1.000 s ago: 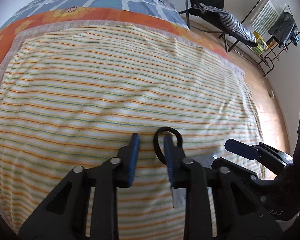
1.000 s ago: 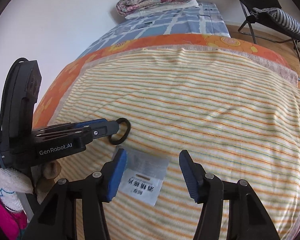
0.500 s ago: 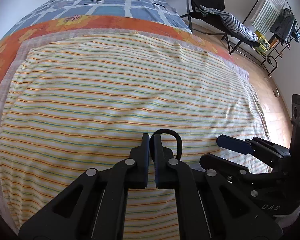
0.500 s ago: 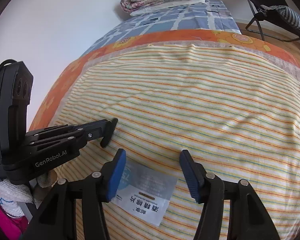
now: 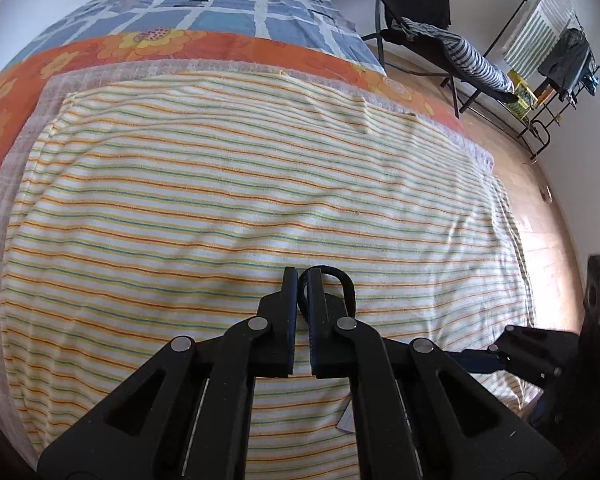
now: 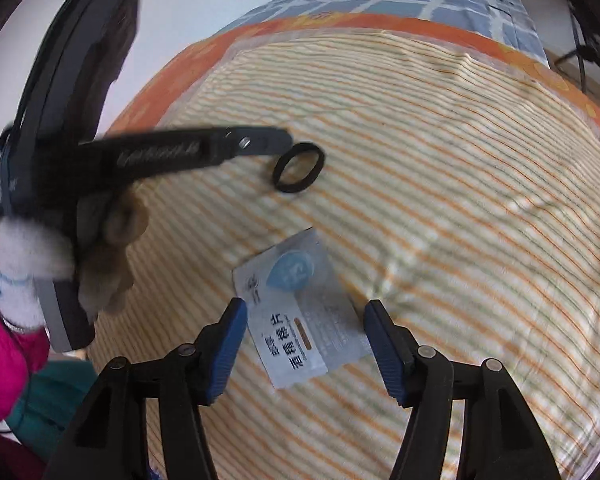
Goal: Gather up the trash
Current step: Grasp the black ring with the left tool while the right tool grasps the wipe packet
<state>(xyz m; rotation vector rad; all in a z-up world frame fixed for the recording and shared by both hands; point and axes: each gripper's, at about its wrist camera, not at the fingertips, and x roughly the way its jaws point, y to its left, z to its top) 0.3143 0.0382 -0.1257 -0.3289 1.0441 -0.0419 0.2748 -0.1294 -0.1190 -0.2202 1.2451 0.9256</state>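
- Striped bedsheet (image 6: 440, 168) carries a silver sachet (image 6: 300, 312).
- Left tongs (image 5: 302, 280), apart a second ago, now clench a black hair tie (image 6: 298, 168), angled downward.
- Right tongs (image 6: 304, 312), just widening, straddle the sachet unpressed; hair tie at 12 o'clock.

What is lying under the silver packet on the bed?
The silver packet lies flat on the striped blanket, between the open right gripper's fingers. Only blanket shows around its edges; whatever lies directly beneath the packet is covered.

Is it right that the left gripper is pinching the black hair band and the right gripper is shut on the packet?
Not quite. The right gripper is open, its jaws just widening around the packet without touching it, as the right wrist view shows. The left gripper does pinch the black hair band.
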